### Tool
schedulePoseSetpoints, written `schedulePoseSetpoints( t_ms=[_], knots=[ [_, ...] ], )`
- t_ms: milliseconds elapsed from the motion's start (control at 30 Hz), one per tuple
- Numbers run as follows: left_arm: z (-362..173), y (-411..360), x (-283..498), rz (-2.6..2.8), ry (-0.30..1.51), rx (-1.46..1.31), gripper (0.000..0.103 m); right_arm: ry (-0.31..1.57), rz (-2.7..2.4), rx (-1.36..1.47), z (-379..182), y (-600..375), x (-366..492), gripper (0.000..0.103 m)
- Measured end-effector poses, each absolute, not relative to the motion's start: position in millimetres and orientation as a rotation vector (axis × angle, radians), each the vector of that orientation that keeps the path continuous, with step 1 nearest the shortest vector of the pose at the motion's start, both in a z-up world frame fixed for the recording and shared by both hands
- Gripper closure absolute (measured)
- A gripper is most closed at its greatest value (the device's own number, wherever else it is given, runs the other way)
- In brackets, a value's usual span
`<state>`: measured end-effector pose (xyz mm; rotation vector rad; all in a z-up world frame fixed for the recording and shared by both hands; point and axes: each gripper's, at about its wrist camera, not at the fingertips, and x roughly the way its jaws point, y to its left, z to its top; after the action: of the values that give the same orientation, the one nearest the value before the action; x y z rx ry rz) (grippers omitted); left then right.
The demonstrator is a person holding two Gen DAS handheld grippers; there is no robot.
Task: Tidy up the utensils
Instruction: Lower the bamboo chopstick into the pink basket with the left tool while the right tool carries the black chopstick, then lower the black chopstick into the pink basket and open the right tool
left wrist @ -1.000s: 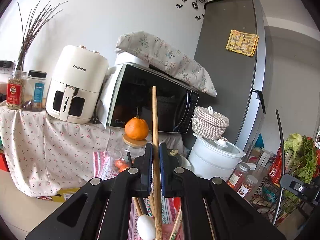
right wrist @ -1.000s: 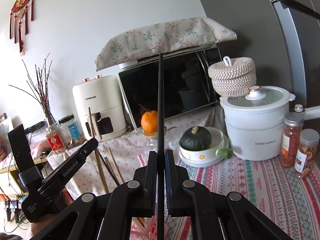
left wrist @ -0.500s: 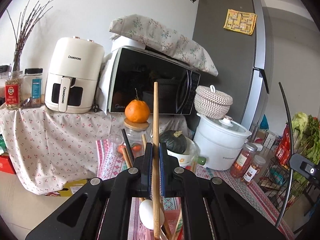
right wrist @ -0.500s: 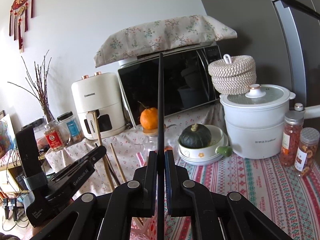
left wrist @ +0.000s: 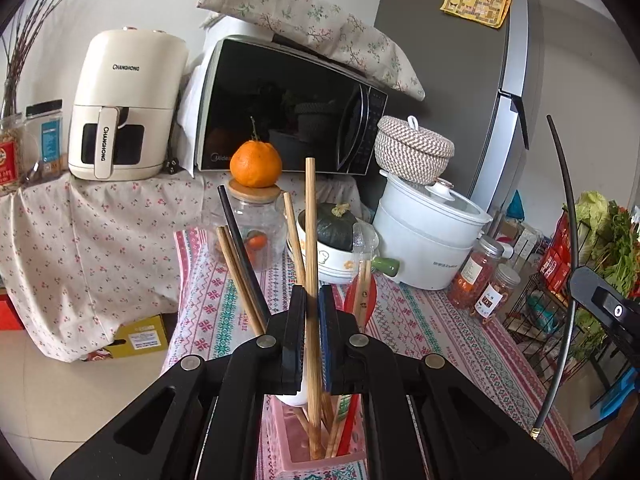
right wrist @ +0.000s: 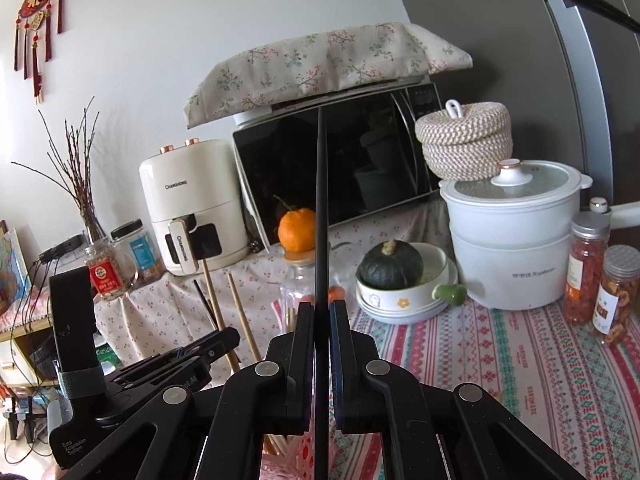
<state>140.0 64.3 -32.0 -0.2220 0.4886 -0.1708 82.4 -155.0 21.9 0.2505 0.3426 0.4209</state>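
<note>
My left gripper (left wrist: 312, 292) is shut on a light wooden chopstick (left wrist: 310, 216) that stands upright. Its lower end reaches down into the pink utensil holder (left wrist: 296, 456) just below the jaws. Several wooden chopsticks, a black chopstick (left wrist: 240, 248), a white spoon and a red utensil stand in that holder. My right gripper (right wrist: 322, 308) is shut on a long black chopstick (right wrist: 322, 200), held upright above the table. The same chopstick shows as a dark arc (left wrist: 566, 240) at the right in the left wrist view. The left gripper (right wrist: 224, 338) sits low and left in the right wrist view.
Behind the holder stand a glass jar with an orange (left wrist: 256, 160) on its lid, a bowl holding a green squash (left wrist: 336, 228), a white pot (left wrist: 424, 240) and two spice jars (left wrist: 476, 276). Microwave (left wrist: 288, 108) and air fryer (left wrist: 124, 108) sit further back. A wire rack of vegetables (left wrist: 600, 240) is right.
My left gripper has tipped downward and sunk, carrying the wooden chopstick's lower end into the pink holder. The right gripper and its black chopstick have stayed still.
</note>
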Motion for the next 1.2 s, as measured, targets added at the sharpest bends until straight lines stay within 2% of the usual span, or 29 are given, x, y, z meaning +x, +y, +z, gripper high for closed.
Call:
schedulePoseSetpoints(
  t_ms=[300,433,500,567,833,1200],
  knots=[
    [-19.9,84.4,136.0,-0.205,0.589,-0.331,0.095,0.349,0.424,0.25,17.0,-146.0,83.5,0.097],
    [-15.2,93.0,128.2,-0.192,0.678,-0.358,0.085,0.335,0.415,0.256,16.6,-138.2,86.1,0.097],
    [-11.3,103.0,122.2,-0.203,0.689,-0.412,0.078,0.323,0.409,0.275,17.2,-133.8,89.1,0.097],
    [-8.1,112.9,118.8,-0.189,0.701,-0.443,0.065,0.31,0.398,0.286,18.9,-125.8,93.2,0.097],
    [-21.8,138.4,123.7,-0.14,0.817,-0.525,0.064,0.218,0.368,0.271,23.9,-76.0,122.5,0.097],
    [-33.8,137.3,130.0,-0.137,0.916,-0.521,0.064,0.21,0.297,0.198,-19.7,-52.5,134.2,0.096]
  ],
)
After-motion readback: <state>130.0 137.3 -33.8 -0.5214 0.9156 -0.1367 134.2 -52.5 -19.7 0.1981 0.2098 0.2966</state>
